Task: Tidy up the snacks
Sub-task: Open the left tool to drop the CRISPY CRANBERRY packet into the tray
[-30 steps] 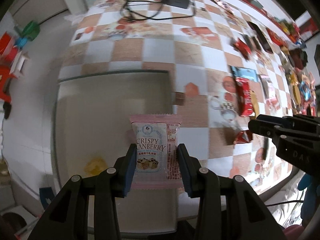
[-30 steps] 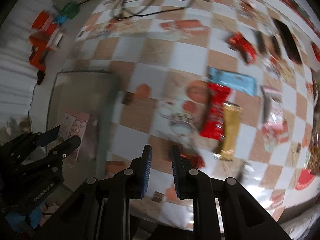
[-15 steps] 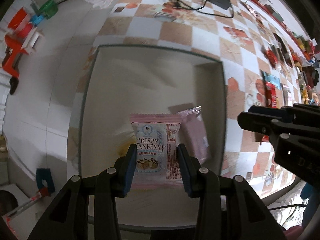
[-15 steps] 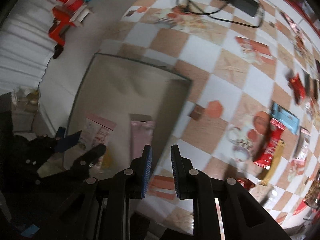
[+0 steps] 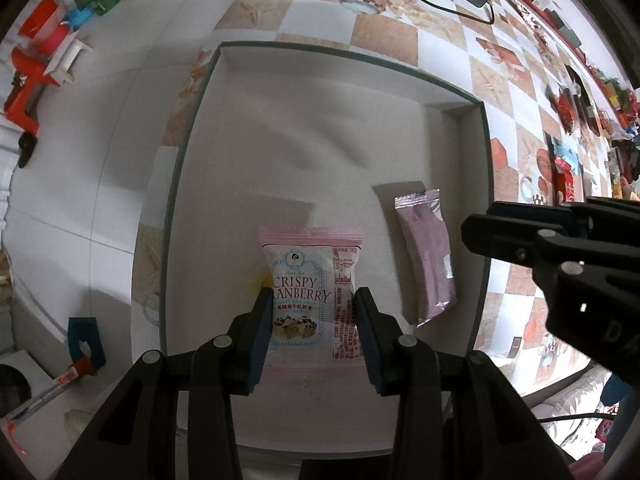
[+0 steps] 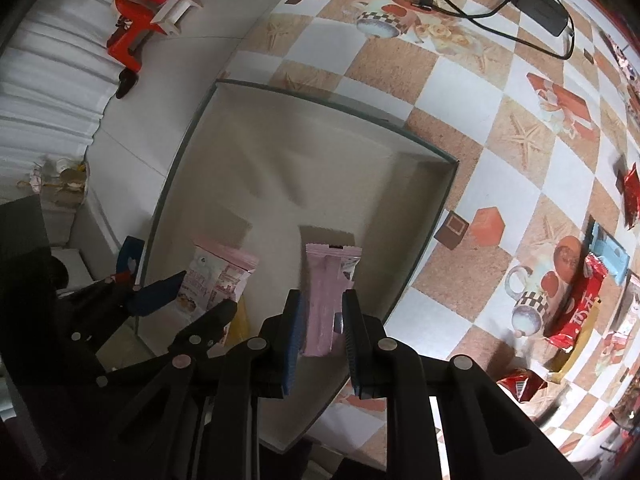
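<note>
Both views look down into the box. The cranberry snack packet (image 5: 312, 300) hangs over the near middle of the box, pinched at its sides by the fingers of the left gripper (image 5: 311, 332); we see it in the right wrist view too (image 6: 216, 280). Just right of it, the pink snack bar (image 6: 326, 300) is clamped flat between the nearly closed fingers of the right gripper (image 6: 320, 328), its far end reaching out over the box floor (in the left wrist view the bar (image 5: 430, 256) seems to hang off the dark tip of that gripper, though the contact itself is hidden there). Whether either packet touches the floor of the box we cannot tell.

The shallow box (image 5: 192, 160), grey-rimmed and pale inside, sits at the left end of the checkered tabletop (image 6: 500, 152). Its floor is almost bare; a small yellow item (image 6: 240, 320) shows beneath the cranberry packet.

Many snacks are not yet sorted: a red packet (image 6: 576, 308) and a blue packet (image 6: 608, 256) lie on the tabletop well to the right, with more wrappers along the far right edge. We judge the task early, with two items about to be released into the box. A black cable and adapter (image 6: 540, 0) lie at the far side.
</note>
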A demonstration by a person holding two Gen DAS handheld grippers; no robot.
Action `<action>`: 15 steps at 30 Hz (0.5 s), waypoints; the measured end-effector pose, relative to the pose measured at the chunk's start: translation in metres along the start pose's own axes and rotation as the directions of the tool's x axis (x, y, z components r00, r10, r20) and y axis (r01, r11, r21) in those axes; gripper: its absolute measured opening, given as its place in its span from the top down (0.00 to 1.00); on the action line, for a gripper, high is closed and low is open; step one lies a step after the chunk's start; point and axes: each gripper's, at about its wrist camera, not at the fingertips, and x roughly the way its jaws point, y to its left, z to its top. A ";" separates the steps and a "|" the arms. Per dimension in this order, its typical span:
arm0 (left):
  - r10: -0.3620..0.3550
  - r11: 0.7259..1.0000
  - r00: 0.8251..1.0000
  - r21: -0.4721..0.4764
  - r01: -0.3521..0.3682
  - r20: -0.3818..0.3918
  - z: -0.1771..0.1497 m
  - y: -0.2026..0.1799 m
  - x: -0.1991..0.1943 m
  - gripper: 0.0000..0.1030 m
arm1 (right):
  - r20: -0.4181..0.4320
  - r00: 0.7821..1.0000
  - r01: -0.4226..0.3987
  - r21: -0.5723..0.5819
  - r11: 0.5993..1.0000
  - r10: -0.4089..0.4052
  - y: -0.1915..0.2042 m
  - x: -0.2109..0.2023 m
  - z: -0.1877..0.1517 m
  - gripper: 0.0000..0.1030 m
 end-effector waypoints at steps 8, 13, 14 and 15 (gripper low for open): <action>-0.002 1.000 1.000 -0.007 0.002 -0.013 0.004 0.003 0.007 0.57 | -0.022 1.000 -0.018 0.065 0.998 0.020 -0.017 0.006 0.003 0.78; 0.000 1.000 1.000 -0.002 0.000 -0.015 0.009 0.001 0.010 0.57 | 0.008 0.999 0.047 0.172 0.984 -0.049 -0.063 0.002 -0.014 0.17; 0.001 1.000 1.000 -0.001 -0.001 -0.016 0.010 0.001 0.011 0.57 | 0.005 0.999 0.050 0.201 0.978 -0.052 -0.075 0.001 -0.019 0.17; 0.001 1.000 1.000 0.000 -0.001 -0.016 0.012 0.000 0.011 0.57 | 0.000 0.999 0.048 0.241 0.969 -0.049 -0.090 0.001 -0.026 0.17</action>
